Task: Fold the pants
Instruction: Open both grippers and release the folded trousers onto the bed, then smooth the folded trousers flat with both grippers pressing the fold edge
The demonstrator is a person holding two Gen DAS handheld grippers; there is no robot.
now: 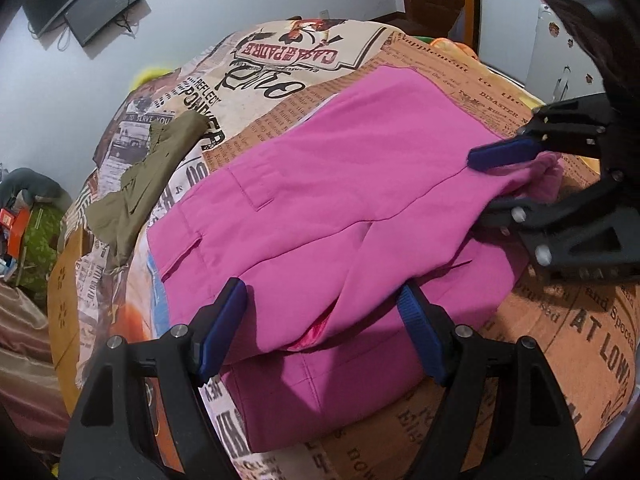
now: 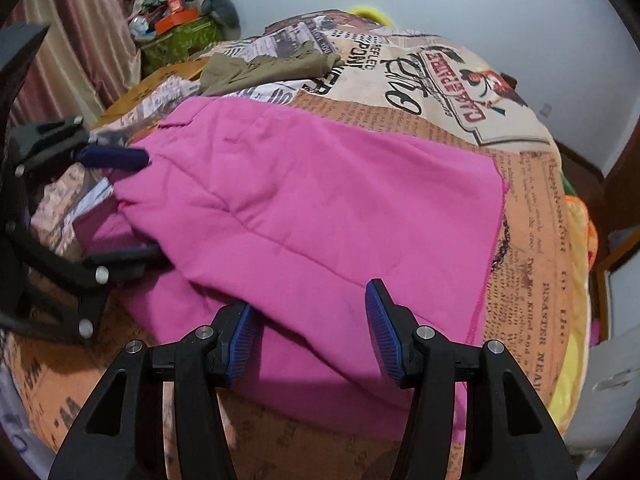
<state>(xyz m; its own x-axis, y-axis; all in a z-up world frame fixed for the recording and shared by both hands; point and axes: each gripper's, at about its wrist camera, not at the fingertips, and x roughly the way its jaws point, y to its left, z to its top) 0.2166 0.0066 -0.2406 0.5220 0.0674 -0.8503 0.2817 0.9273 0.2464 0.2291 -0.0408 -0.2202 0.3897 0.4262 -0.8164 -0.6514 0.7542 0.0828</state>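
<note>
Pink pants (image 1: 320, 208) lie folded on a bed with a newspaper-print cover (image 1: 560, 340); they also show in the right wrist view (image 2: 320, 200). My left gripper (image 1: 320, 328) is open, its blue pads (image 1: 224, 328) astride the near folded edge of the pants. My right gripper (image 2: 312, 332) is open too, its pads (image 2: 240, 344) over the pants' near edge. In the left wrist view the right gripper (image 1: 492, 184) sits at the right, jaws apart around a bunched pink edge. In the right wrist view the left gripper (image 2: 132, 208) sits at the left, jaws apart around the fabric.
An olive-green garment (image 1: 148, 184) lies on the bed's far side, also in the right wrist view (image 2: 264, 66). A monitor (image 1: 100, 4) hangs on the wall. Clutter and boxes (image 2: 176, 24) stand beside a curtain (image 2: 72, 40). A cardboard box (image 1: 66, 300) sits by the bed.
</note>
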